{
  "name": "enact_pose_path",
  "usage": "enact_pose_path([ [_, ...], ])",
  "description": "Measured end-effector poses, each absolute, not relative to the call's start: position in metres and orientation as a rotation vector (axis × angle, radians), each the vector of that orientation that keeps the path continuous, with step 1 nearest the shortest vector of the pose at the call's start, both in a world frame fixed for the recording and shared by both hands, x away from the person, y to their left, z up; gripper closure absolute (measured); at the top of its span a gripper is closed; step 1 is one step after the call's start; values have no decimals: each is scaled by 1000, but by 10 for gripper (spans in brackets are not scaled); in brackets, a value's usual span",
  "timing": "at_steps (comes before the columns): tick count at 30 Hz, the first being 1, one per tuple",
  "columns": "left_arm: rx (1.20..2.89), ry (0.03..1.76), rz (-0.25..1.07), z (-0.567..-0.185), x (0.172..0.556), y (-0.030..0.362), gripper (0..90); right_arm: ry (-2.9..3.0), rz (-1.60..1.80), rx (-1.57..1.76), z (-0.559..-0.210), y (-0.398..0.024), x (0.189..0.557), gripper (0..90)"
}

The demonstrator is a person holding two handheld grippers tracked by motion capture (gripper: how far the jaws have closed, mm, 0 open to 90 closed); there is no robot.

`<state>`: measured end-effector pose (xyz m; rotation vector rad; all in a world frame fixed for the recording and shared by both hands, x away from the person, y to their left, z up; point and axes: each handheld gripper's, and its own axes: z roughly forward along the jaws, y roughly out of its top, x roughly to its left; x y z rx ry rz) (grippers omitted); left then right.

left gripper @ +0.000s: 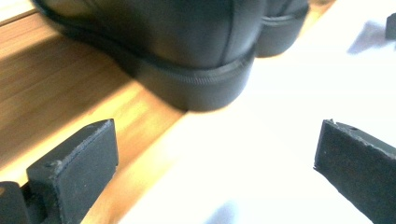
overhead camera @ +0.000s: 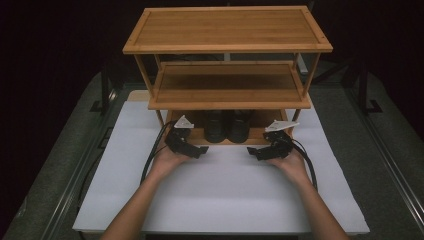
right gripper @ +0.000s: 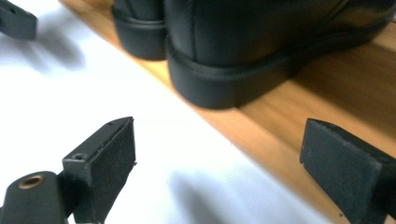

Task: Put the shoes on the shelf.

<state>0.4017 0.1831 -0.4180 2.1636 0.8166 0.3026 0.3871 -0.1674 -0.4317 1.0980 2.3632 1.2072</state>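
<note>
High view – shoes: a pair of black shoes, left shoe [overhead camera: 215, 125] and right shoe [overhead camera: 240, 125], stands side by side at the middle of the bottom shelf [overhead camera: 200, 135] of the wooden rack [overhead camera: 227, 30], heels at the shelf's front edge, long axes running back toward the rack's far side
High view – claws: left gripper [overhead camera: 196, 150] and right gripper [overhead camera: 256, 152] hover over the white desk [overhead camera: 220, 195] just in front of that edge, one on each side of the pair, tips turned inward; each lies about equally near its own shoe

Left gripper view – claw: jaws stand wide apart, nothing between them
Left gripper view – key relation: the left shoe's heel [left gripper: 201, 84] lies ahead and a little left of the gap, overhanging the shelf edge slightly, near but apart from the pads

Right gripper view – claw: jaws spread wide, holding nothing
Right gripper view – key relation: the right shoe's heel [right gripper: 224, 84] lies ahead, slightly right of centre, at the shelf edge; the next move likely needs a forward push to straddle it
</note>
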Motion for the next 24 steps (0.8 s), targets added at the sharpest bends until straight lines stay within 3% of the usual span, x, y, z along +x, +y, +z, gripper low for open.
enact_pose_path([
  [10,2209,797,336,-416,341,233,0,2327,1171,1085,-428,-201,329,57],
  [24,2245,925,447,-435,268,309,0,2260,1068,1233,-448,-261,259,57],
])
